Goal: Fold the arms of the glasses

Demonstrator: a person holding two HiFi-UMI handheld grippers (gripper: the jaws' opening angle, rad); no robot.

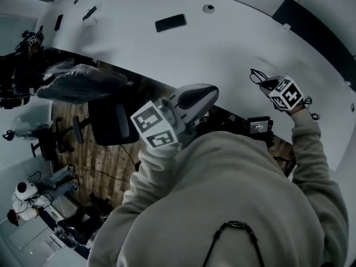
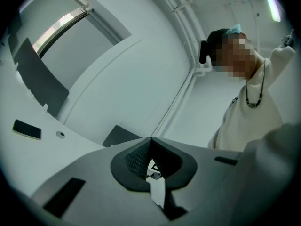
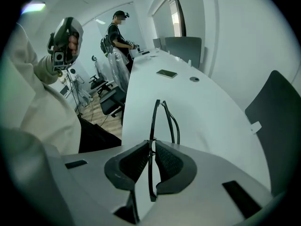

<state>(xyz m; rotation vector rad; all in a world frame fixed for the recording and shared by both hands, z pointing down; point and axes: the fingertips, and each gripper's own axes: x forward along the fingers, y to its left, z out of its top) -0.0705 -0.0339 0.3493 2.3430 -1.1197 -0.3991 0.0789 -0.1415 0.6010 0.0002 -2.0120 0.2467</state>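
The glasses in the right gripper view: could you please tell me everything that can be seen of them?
The thin black-framed glasses stand edge-on, clamped between the dark ribbed pads of the right tongs. One slim dark bar runs up out of the pads, and a second thin curved piece lies close beside it. The lenses cannot be made out, nor whether both arms are folded. Beyond them lies the white curved table; whether they touch it cannot be told.
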